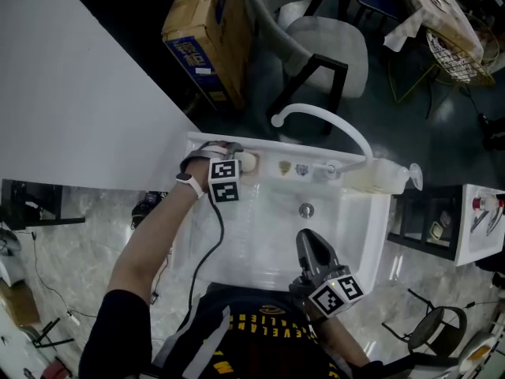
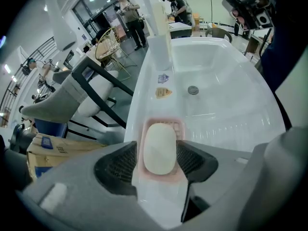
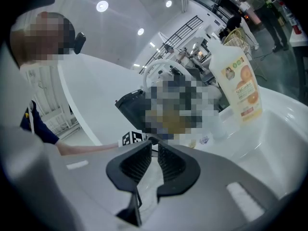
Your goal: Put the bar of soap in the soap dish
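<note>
1. While the head view only gives a pale blob at the far left corner of the glossy white sink (image 1: 268,247), the left gripper view shows it properly. It's a smooth cream oval bar of soap (image 2: 160,148) lying in a pink ribbed soap dish (image 2: 178,127) on the sink rim.
2. The left gripper (image 2: 157,146) has its black ribbed jaws slightly spread round the bar. The right jaw is up against it, and a sliver of pink shows beside the left one.
3. The right gripper (image 3: 153,141) sits at the near edge of the basin, jaws pressed together at the tips, nothing in them.
4. The translucent plastic bottle (image 3: 238,88) stands at the far right corner; its orange-fruit label shows only in the right gripper view.
5. The round metal drain (image 1: 306,209) turns up in the head and left gripper views, not the right one.
</note>
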